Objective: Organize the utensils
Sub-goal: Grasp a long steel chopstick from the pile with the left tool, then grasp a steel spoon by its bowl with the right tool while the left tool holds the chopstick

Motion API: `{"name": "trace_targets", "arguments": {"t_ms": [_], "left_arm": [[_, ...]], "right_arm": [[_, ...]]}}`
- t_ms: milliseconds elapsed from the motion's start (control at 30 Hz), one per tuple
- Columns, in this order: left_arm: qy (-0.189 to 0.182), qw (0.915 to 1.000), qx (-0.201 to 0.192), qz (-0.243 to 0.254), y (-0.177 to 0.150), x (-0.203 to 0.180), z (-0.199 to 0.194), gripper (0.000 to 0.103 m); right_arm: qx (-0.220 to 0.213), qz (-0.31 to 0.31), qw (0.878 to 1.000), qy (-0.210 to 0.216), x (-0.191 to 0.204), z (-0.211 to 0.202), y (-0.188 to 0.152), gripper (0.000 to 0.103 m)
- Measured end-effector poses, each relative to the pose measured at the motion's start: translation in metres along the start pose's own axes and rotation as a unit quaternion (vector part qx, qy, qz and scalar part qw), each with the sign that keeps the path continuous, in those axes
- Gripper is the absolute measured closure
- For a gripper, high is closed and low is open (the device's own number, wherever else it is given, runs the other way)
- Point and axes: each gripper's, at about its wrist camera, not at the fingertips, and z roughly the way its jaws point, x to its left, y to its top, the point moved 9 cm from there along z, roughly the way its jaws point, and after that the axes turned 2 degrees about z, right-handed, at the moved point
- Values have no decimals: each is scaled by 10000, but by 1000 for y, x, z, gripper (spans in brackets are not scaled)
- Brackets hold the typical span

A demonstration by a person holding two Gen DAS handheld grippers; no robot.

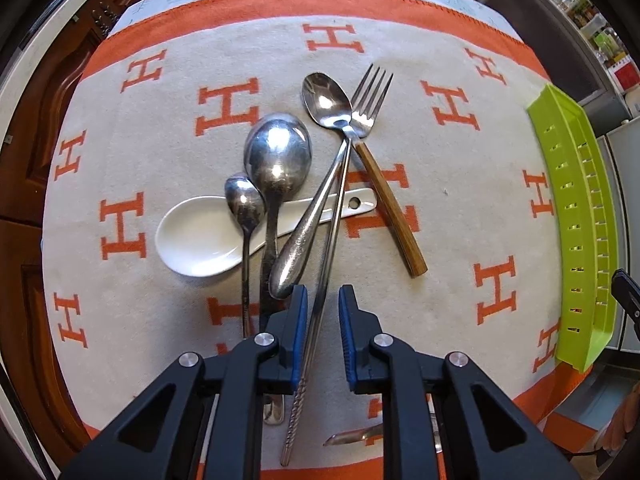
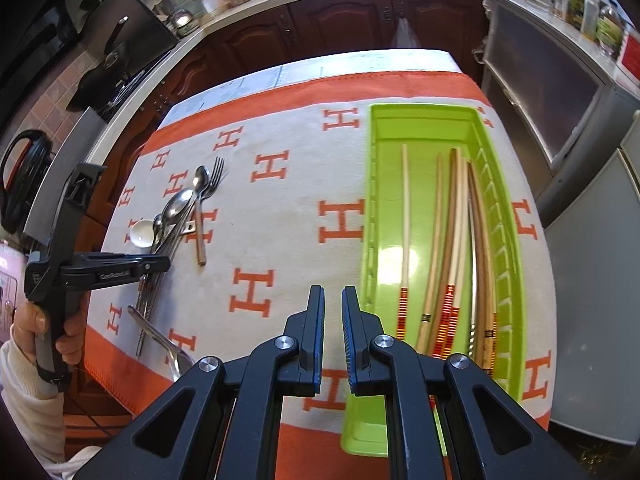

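Spoons (image 1: 278, 156) — five; fork (image 1: 370, 96) — one; tray (image 2: 376, 200) chopsticks (image 2: 440, 240) — six.

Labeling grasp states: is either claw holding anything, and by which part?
Nothing is held. The left claw is open, straddling the metal chopstick near its twisted handle end. The right claw is empty.

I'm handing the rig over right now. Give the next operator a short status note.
Left gripper: open, fingers straddling the metal chopstick, not closed on it.
Right gripper: open, empty, hovering beside the green tray.
Done: wooden chopsticks lie in the tray.
Left: spoons, white ceramic spoon, fork and metal chopstick are piled on the cloth; one more spoon at the near edge.
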Motion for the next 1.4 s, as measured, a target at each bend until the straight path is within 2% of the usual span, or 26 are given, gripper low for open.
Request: {"name": "trace_targets", "arguments": {"t_ms": [67,233,333,700,1400], "left_arm": [[39,10000,57,28,-1,-1,6,89],[212,9996,-118,143,5,-10,9,89],[349,9988,-232,266,6,-15,9,96],[355,9982,-427,215,-1,-20,0,99],[216,9921,-1126,-506,-16,43,-55,99]], "right_arm": [[22,-45,10000,23,4,1,-1,94],[90,-150,9998,55,11,4,-5,94],[158,-203,9996,110,16,7,-8,94],[284,-443,9984,202,33,13,-13,94],[660,-951,9900,802,86,32,-31,94]]}}
